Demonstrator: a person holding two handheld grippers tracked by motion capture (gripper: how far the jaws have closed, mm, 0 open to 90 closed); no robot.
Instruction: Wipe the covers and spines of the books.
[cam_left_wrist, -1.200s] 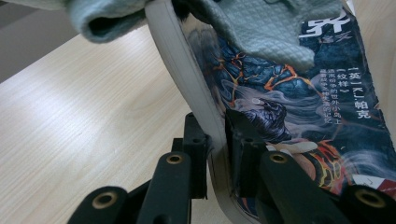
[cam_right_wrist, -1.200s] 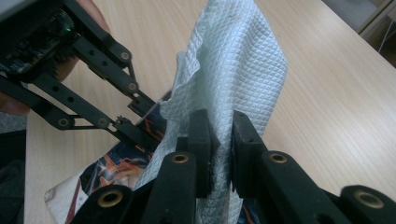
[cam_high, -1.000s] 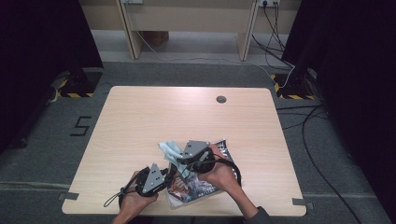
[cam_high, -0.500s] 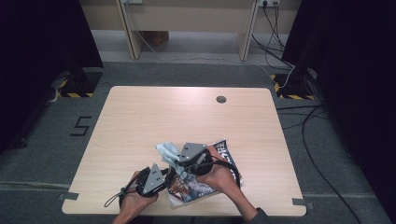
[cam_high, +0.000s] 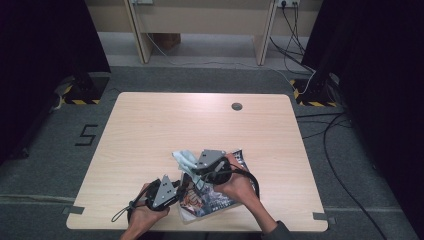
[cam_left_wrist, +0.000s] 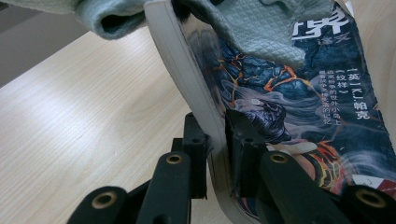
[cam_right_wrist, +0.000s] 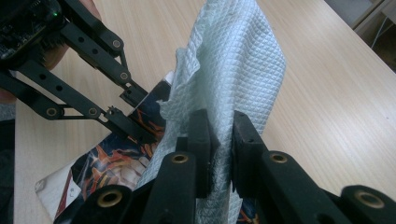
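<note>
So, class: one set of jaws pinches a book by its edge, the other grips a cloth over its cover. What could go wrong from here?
1. The left gripper clamps the book only at its curved page edge; the bend could crease the pages, or the book might slip free.
2. The right gripper holds the cloth by a narrow fold, so wiping may pull it out.
3. The two grippers work close together over the table and could bump.

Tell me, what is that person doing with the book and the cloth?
A person at the table works with two tools. The left hand-held gripper is clamped on the edge of a paperback book, tilting it up. The right hand-held gripper pinches a pale green cloth that lies against the cover, probably to wipe it.
</note>
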